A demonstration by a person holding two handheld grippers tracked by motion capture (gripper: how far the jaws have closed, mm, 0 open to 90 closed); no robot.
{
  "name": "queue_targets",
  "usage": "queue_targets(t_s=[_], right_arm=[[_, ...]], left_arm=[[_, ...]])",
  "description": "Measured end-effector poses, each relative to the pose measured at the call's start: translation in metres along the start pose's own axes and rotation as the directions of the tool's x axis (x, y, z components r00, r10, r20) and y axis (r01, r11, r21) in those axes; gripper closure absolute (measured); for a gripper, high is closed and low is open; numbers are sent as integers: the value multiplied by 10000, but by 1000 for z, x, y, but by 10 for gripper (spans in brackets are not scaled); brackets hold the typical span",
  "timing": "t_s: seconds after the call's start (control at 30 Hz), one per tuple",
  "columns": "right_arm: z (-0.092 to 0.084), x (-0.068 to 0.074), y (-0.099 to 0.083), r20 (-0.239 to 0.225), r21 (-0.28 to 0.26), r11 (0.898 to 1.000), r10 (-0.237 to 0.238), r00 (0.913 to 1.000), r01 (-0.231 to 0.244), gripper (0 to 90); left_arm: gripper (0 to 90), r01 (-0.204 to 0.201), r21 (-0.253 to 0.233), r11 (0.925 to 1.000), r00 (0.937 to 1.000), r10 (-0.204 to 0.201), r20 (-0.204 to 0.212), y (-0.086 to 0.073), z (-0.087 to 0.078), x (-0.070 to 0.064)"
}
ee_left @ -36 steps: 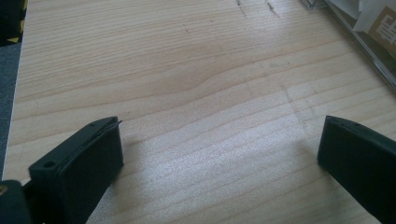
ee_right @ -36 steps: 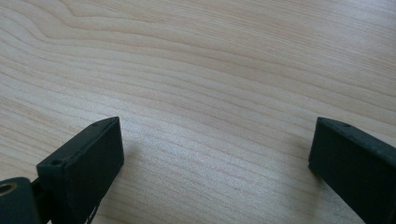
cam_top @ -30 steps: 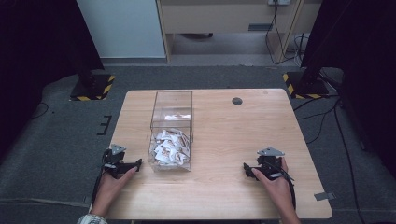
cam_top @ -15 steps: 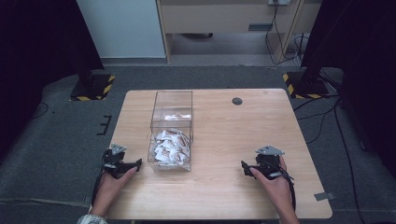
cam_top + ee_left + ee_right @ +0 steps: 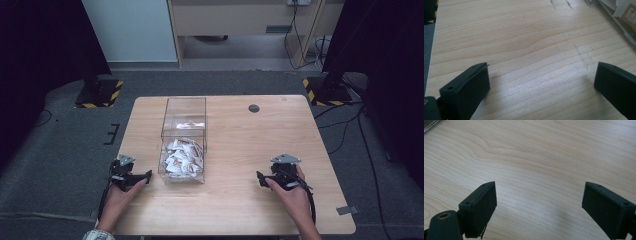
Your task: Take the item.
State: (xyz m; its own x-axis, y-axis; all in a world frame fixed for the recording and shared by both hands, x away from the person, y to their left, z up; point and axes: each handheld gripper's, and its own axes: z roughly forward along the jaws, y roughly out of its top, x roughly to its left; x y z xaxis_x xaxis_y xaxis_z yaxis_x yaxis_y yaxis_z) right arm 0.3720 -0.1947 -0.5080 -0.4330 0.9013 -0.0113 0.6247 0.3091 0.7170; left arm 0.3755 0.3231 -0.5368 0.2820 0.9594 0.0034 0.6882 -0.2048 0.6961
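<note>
Pale wood desk (image 5: 235,200) on grey carpet, dark stands at both far sides. Along the near edge, the left gripper (image 5: 142,176) rests close to the near-left corner, jaws wide with nothing but bare wood between them; in the left gripper view the clear box wall (image 5: 621,27) shows at the upper right. The right gripper (image 5: 260,178) sits toward the near-right corner, apart from the box; its jaws have just been closing slightly yet stand wide and hold nothing. Just beyond the left gripper, the clear box (image 5: 184,135) stands left of the desk's centre, its near half heaped with white packets (image 5: 182,157). A reach should probably come over the rim from above, jaws wide, taking 1 packet by an edge without nudging the box. Farther off, a dark round spot (image 5: 254,108) lies near the far edge.
</note>
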Motion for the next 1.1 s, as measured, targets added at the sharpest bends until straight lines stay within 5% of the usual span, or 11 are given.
queue_targets(t_s=[0.07,0.1,0.33,0.63,1.1], right_arm=[[0,2,4,-58,36,9999,-114,9999,114,144],[1,4,8,-235,88,9996,-257,9994,260,224],[2,15,23,-404,220,9959,-872,9954,881,211],[1,28,40,-750,316,9936,-1055,9916,1081,200],[-10,45,78,-1068,-48,9894,-1451,9836,1454,321]], left_arm=[[0,0,0,10000,10000,0,0,0,0,0],[0,-3,1,10000,10000,3,1,0,0,0],[0,3,-4,10000,10000,-3,-9,0,0,0],[0,5,-3,10000,10000,-5,-13,0,0,0],[0,10,-5,10000,10000,-10,-13,0,0,0]])
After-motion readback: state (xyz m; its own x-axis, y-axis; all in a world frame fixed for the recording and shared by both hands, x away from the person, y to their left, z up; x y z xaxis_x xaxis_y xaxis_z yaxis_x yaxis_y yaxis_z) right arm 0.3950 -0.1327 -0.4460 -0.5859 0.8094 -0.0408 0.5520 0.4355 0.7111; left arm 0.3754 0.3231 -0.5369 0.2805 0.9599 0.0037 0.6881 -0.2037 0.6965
